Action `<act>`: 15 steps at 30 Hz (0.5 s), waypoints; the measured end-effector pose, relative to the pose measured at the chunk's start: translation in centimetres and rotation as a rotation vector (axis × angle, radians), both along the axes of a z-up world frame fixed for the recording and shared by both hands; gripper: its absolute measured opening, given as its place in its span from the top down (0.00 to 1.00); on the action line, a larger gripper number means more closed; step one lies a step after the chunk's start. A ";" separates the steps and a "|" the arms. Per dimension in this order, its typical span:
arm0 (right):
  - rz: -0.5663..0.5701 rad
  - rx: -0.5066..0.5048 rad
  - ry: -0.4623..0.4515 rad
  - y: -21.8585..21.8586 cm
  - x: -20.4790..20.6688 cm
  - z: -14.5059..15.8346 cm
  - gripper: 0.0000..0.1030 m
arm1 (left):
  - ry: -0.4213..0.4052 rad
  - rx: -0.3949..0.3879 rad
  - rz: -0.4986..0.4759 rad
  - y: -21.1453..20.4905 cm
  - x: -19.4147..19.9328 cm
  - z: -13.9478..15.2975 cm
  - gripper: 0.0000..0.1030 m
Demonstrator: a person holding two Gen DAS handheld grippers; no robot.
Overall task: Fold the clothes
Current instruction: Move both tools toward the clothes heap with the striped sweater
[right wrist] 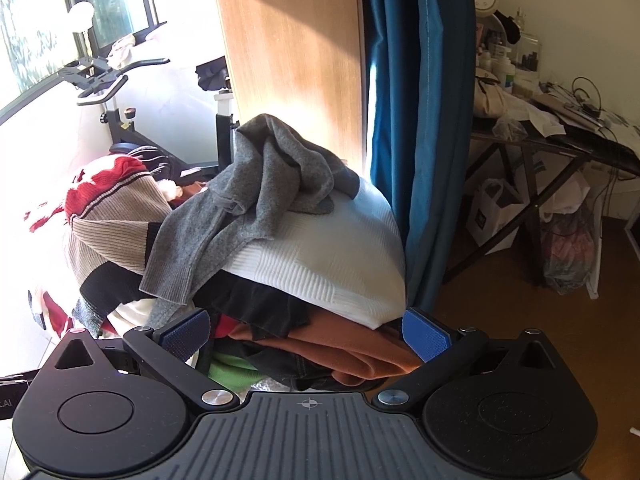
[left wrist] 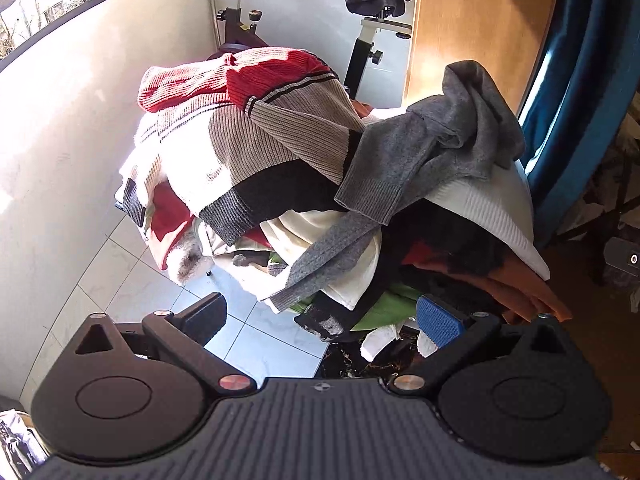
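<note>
Both tongs wide open, holding nothing: left gripper (left wrist: pixel 326 316) and right gripper (right wrist: pixel 306 334) hover over the clothes pile (left wrist: pixel 280 152), no readable labels

Both wrist views look steeply down, close upon the clothes pile (left wrist: pixel 320 184); the right view sits further right. Shared: grey sweater (right wrist: pixel 256 200), exercise bike (right wrist: pixel 108 92).

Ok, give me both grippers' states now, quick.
Left gripper: open, holding nothing, above the clothes pile.
Right gripper: open, holding nothing, facing the same pile.
</note>
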State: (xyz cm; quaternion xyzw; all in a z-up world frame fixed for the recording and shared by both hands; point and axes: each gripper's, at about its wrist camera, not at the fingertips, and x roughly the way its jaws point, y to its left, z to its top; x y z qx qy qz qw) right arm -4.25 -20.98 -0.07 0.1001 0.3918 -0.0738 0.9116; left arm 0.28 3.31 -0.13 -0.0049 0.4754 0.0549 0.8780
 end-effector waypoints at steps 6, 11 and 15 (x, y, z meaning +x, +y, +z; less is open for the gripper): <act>0.025 -0.001 -0.011 0.4 0.2 0.4 0.01 | -0.011 0.012 0.020 0.2 -0.5 0.5 0.00; 0.050 0.001 -0.019 0.7 0.0 0.6 0.01 | -0.008 0.013 0.015 0.0 -0.7 0.5 0.00; 0.088 -0.018 -0.038 1.4 -0.2 1.0 0.01 | -0.012 0.020 0.003 -0.3 -0.9 0.6 0.00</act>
